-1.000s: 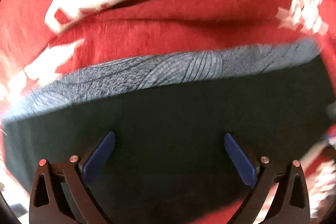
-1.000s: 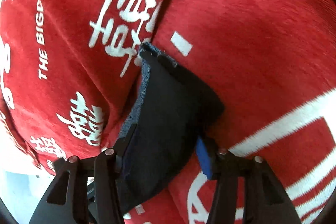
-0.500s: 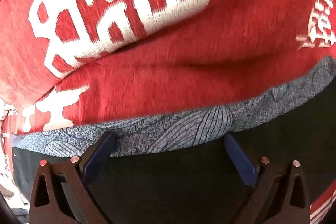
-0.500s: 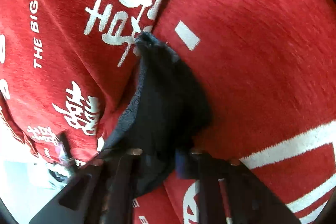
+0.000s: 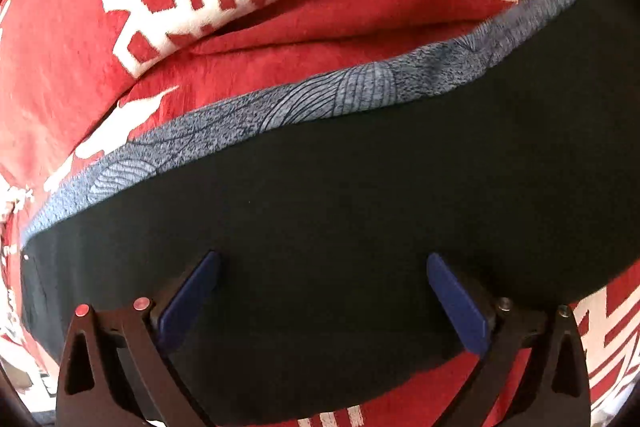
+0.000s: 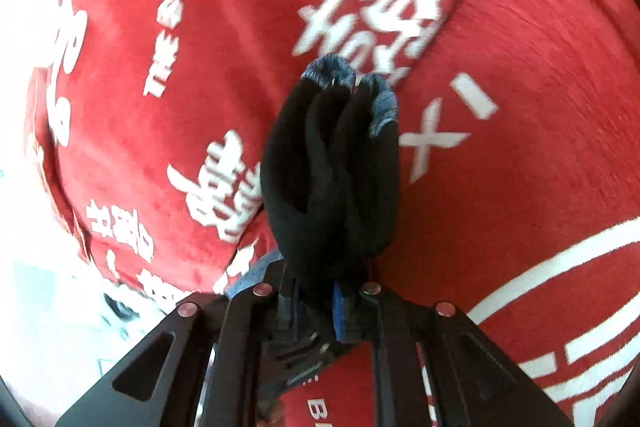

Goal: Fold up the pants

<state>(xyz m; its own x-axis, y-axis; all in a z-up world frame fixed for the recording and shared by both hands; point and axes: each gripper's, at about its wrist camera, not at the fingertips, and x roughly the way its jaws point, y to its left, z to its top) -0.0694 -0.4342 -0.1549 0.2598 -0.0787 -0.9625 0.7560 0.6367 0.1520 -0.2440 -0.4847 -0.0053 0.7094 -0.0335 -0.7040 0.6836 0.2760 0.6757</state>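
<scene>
1. Pants (image 5: 340, 227), one pair, black with a grey patterned band (image 5: 352, 91) along one edge, lie across a red blanket (image 5: 280, 39) printed with white characters and stripes.
2. One blanket covers the whole surface in both views; it is creased, with a fold line running under the large white character in the left wrist view.
3. Two grippers are in view, one per camera.
4. The left gripper (image 5: 320, 291) points steeply down over the black cloth with its jaws wide apart; its two blue pads (image 5: 188, 299) stand well clear of each other and grip nothing.
5. The right gripper (image 6: 320, 301) has its jaws pressed together on a bunched part of the pants (image 6: 332, 179); the black cloth gathers into several vertical folds right in front of the fingers.
6. In the right wrist view the bunch ends in two small grey-blue cuffs or band ends at the top, side by side; which part of the garment they are cannot be told.
7. A pale area shows beyond the blanket's left edge in the right wrist view, too blurred to read.
</scene>
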